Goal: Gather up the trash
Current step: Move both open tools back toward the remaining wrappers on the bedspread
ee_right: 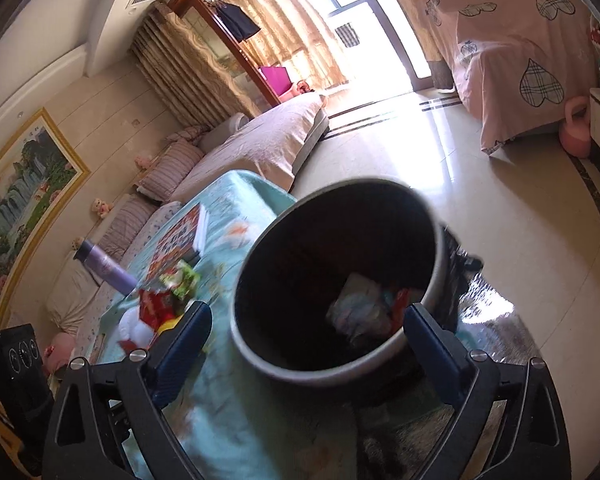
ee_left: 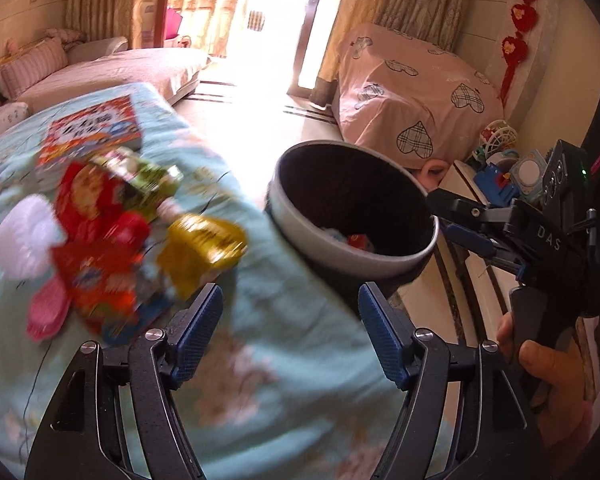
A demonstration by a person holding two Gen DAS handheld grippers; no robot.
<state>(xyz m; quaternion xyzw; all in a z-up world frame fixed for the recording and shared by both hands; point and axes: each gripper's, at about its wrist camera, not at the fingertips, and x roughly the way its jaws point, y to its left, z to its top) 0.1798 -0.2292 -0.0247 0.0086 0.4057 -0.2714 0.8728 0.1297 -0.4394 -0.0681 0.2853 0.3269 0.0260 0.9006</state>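
Note:
A grey trash bin (ee_left: 350, 256) with a dark inside stands beside the table covered in light blue cloth (ee_left: 260, 360). It holds some wrappers (ee_right: 360, 308). A pile of trash lies on the cloth: a gold wrapper (ee_left: 202, 248), red wrappers (ee_left: 96, 276), a green wrapper (ee_left: 148, 180), a white fluffy ball (ee_left: 26, 236) and a pink piece (ee_left: 46, 314). My left gripper (ee_left: 290, 334) is open and empty, just right of the pile. My right gripper (ee_right: 306, 354) is open and empty over the bin's near rim (ee_right: 320, 372); it also shows in the left wrist view (ee_left: 460, 220).
A colourful book (ee_left: 94, 128) lies at the cloth's far end. A purple bottle (ee_right: 106, 268) stands on the table. A sofa (ee_left: 112, 72) is behind, a pink-covered piece of furniture (ee_left: 412, 96) across the tiled floor (ee_right: 520, 220), toys (ee_left: 500, 168) at right.

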